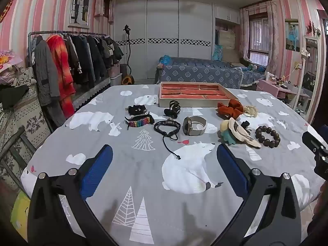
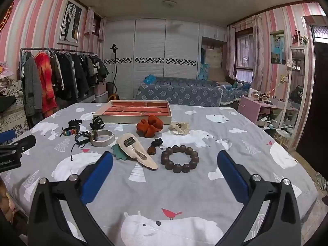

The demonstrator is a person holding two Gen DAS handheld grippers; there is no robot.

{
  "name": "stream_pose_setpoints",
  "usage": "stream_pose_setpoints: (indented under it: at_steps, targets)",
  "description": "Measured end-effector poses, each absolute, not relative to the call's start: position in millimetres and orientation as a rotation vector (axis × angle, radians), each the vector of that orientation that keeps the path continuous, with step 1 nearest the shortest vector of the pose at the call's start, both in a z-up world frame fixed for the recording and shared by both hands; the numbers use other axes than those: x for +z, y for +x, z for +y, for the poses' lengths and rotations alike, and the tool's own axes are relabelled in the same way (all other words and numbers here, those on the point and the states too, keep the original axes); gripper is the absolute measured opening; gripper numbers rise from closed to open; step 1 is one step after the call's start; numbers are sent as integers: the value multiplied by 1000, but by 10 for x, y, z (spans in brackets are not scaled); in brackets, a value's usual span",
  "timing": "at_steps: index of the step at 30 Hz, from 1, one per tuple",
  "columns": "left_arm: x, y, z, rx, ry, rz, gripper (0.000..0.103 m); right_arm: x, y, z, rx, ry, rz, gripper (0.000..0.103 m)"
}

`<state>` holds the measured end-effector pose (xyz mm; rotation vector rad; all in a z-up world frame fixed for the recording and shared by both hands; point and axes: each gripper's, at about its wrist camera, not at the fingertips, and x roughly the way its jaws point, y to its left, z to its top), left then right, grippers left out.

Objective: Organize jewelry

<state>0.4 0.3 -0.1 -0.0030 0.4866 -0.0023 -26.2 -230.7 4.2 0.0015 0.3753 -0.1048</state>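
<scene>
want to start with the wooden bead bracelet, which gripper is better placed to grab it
Right. In its own view the wooden bead bracelet lies just ahead of the open right gripper. From the left gripper, also open, the bracelet sits far off to the right.

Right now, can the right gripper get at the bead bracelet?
Probably yes: the right gripper is open with the bead bracelet just ahead between its jaws, nothing lying on it.
</scene>
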Motion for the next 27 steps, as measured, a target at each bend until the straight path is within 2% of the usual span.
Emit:
stream_pose_setpoints:
  at_steps: [27]
  targets:
    - [63, -15, -36, 15, 38, 451, 98, 50, -258, -2359, -130, -1, 379, 99]
